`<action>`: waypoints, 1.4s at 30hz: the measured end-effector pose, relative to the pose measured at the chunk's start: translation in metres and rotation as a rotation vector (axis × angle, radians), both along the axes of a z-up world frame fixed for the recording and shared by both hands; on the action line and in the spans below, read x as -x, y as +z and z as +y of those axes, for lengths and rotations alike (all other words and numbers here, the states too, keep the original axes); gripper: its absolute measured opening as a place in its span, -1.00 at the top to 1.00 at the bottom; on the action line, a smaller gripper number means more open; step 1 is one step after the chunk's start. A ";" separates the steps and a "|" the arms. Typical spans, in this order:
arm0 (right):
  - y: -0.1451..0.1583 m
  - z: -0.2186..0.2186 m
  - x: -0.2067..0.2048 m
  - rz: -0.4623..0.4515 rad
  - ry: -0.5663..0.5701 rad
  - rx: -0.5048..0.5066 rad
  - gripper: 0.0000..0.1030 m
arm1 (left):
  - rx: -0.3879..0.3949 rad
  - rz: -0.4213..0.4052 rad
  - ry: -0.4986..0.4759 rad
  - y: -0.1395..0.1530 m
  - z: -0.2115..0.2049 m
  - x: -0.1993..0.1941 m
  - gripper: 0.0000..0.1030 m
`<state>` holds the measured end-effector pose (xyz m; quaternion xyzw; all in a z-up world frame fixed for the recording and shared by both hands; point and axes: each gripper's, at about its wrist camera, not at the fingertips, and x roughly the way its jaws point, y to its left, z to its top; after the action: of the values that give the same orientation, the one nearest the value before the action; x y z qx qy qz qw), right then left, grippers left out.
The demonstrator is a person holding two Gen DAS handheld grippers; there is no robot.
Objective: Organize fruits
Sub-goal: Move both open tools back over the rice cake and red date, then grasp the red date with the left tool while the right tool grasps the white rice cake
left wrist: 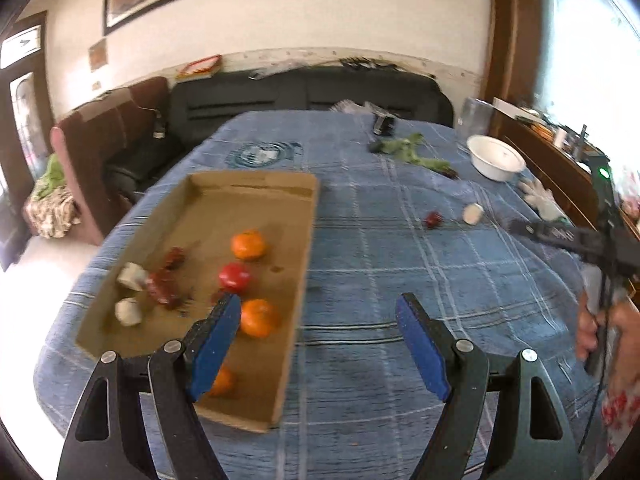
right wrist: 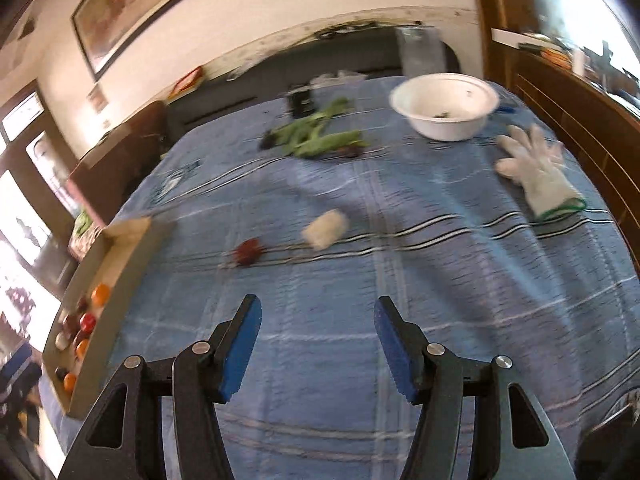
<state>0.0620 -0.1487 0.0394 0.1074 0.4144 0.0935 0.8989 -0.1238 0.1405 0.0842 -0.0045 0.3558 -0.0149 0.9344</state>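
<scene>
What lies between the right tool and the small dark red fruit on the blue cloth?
Only bare blue plaid tablecloth lies between the open right tool and the small dark red fruit, as the right wrist view shows.

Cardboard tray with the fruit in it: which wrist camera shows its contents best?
The left wrist view. The shallow brown cardboard tray lies open below that camera, so the oranges, the red fruit and the pale pieces can be told apart. The right wrist view shows the tray only edge-on at the far left, its contents small and crowded.
</scene>
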 end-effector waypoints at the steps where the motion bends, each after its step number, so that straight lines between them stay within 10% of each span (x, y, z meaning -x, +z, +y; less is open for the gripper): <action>1: -0.001 0.000 -0.006 0.005 -0.004 0.009 -0.23 | 0.000 0.004 -0.009 -0.002 -0.004 -0.002 -0.54; 16: -0.037 0.030 -0.085 0.056 -0.042 0.078 -0.20 | -0.021 0.026 -0.133 -0.013 -0.045 -0.059 -0.49; 21: -0.036 0.030 -0.085 0.033 -0.025 0.069 0.23 | -0.019 0.047 -0.206 -0.021 -0.079 -0.102 -0.49; 30: -0.034 0.012 -0.086 0.040 -0.051 0.024 0.23 | 0.105 0.190 -0.248 -0.063 -0.116 -0.183 -0.46; 39: -0.033 0.007 -0.085 0.036 -0.056 0.017 0.23 | 0.120 0.198 -0.289 -0.080 -0.129 -0.207 0.51; 42: -0.031 0.012 -0.083 0.023 -0.051 0.043 0.23 | 0.142 0.199 -0.301 -0.079 -0.125 -0.206 0.53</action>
<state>0.1447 -0.1366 0.0081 0.0996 0.4239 0.0606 0.8982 0.0817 0.0159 0.0056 -0.0188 0.4410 -0.1791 0.8793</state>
